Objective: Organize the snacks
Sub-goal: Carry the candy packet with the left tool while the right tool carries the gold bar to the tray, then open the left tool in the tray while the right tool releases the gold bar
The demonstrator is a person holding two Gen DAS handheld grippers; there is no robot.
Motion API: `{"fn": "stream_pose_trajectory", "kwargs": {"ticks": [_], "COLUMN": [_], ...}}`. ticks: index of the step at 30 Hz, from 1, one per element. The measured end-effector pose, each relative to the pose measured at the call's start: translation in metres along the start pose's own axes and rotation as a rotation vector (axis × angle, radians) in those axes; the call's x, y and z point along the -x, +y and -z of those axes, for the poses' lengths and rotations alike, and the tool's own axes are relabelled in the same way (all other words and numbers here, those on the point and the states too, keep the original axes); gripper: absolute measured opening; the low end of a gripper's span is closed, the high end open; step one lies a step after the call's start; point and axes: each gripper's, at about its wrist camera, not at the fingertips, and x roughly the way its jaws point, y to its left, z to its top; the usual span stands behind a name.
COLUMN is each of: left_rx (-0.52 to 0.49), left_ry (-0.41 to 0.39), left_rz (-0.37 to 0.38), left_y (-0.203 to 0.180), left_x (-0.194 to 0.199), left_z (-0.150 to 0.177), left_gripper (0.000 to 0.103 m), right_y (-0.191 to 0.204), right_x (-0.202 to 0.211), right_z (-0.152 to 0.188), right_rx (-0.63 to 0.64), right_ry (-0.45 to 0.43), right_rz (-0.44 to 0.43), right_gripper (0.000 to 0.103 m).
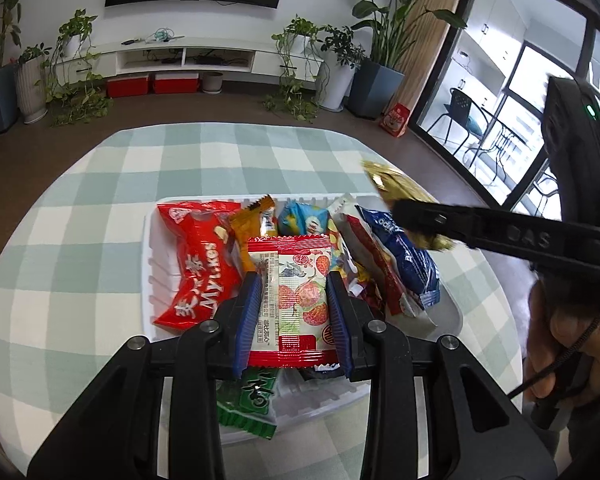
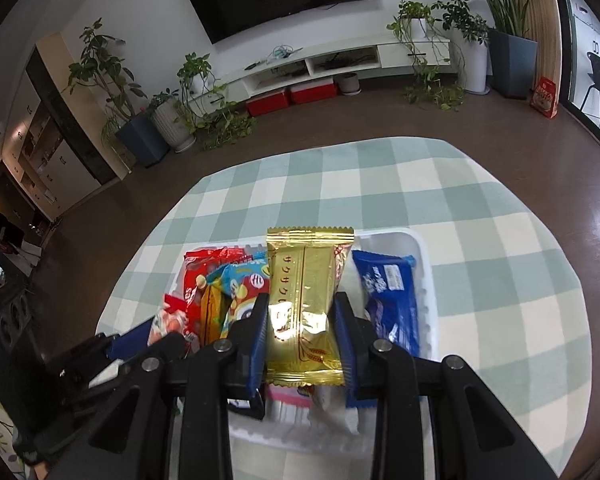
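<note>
White tray point(image 1: 150, 280) on the checked tablecloth point(image 1: 100, 200) is already crowded with packets, among them a large red pack point(image 1: 198, 264) and a blue one point(image 2: 388, 300). Both grippers hover above it, loaded: left gripper point(image 1: 294, 320) is clamped on a strawberry-print packet point(image 1: 296, 304), right gripper point(image 2: 302, 340) on a gold packet point(image 2: 304, 304). Judged step: carrying to the tray; next calls for finding a free gap, lowering, then opening the jaws.

your two wrist views look steeply down, close over the same white tray point(image 1: 152, 248) on your desk point(image 2: 480, 248).
</note>
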Motion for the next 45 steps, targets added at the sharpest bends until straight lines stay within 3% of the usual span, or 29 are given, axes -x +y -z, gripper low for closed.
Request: {"fn": "stream_pose_trajectory", "kwargs": {"ticks": [14, 21, 25, 32, 37, 45], "left_rx": [-0.063, -0.057, -0.043, -0.036, -0.031, -0.029], "left_ry": [0.013, 0.009, 0.009, -0.002, -0.02, -0.036], "left_rz": [-0.025, -0.03, -0.042, -0.039, -0.032, -0.024], "left_y": [-0.009, -0.003, 0.001, 0.003, 0.003, -0.001], "left_x": [-0.029, -0.033, -0.033, -0.03, -0.025, -0.02], "left_z": [0.009, 0.009, 0.011, 0.01, 0.01, 0.011], "left_gripper": [0.033, 0.034, 0.043, 0.043, 0.049, 0.053], "right_y": [-0.002, 0.0, -0.002, -0.006, -0.009, -0.012], "right_x": [-0.051, -0.058, -0.063, -0.063, -0.061, -0.053], "right_z": [-0.001, -0.004, -0.003, 0.0, 0.003, 0.006], "right_rx": [0.006, 0.022, 0.026, 0.018, -0.002, -0.026], "right_ry": [0.075, 0.073, 0.085, 0.089, 0.093, 0.089], "right_rz": [0.03, 0.052, 0.064, 0.067, 0.058, 0.042], "right_gripper": [0.034, 0.035, 0.037, 0.04, 0.05, 0.057]}}
